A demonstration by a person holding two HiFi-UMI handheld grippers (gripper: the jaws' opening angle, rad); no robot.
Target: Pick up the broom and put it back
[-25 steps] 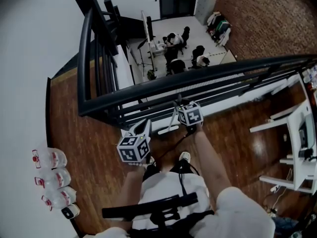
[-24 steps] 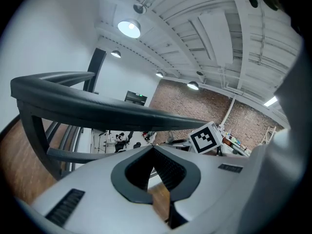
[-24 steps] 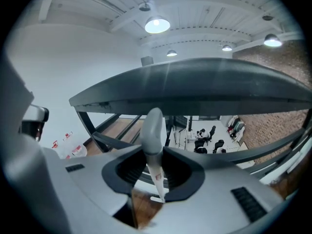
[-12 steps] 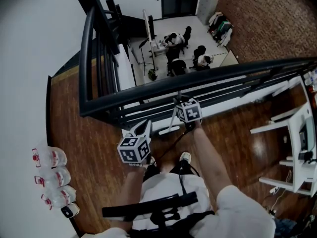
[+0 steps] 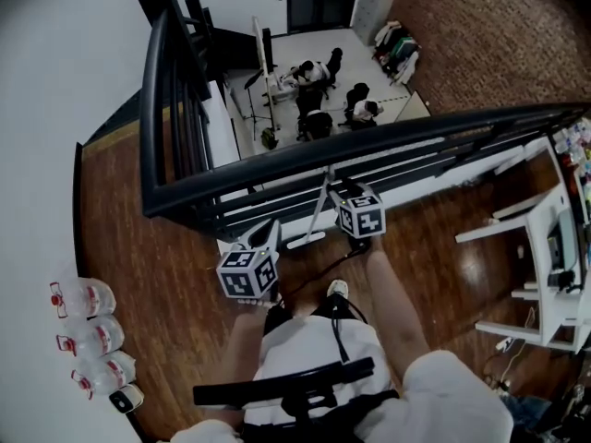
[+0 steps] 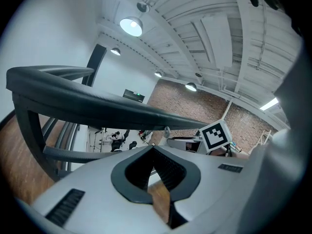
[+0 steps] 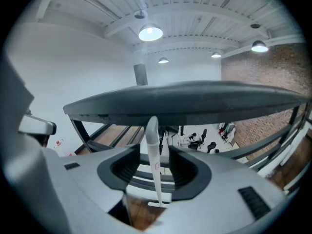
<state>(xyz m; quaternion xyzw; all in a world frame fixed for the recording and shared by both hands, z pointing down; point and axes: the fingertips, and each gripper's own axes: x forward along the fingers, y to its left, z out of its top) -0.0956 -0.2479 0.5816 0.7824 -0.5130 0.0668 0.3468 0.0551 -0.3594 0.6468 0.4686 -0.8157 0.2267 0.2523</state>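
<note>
A white broom (image 5: 317, 212) stands nearly upright against the dark railing (image 5: 277, 160), its head on the wooden floor at the rail's foot. My right gripper (image 5: 337, 192) is at the handle. In the right gripper view the handle (image 7: 155, 165) rises between the jaws, which are opening, with gaps on both sides and the pads (image 7: 127, 165) off it. My left gripper (image 5: 272, 229) hangs to the left of the broom, nearer the person. Its jaws meet at the tips (image 6: 152, 149) with nothing between them.
The railing's top bar (image 7: 195, 99) crosses just ahead of both grippers, with a drop to a lower floor (image 5: 319, 90) beyond. Three water bottles (image 5: 83, 335) lie by the left wall. A white desk (image 5: 545, 266) stands at the right. The person's shoe (image 5: 337, 289) is behind the broom.
The view has shifted a little. My right gripper sits slightly back from the rail, and the broom still leans there. The left gripper has kept its place.
</note>
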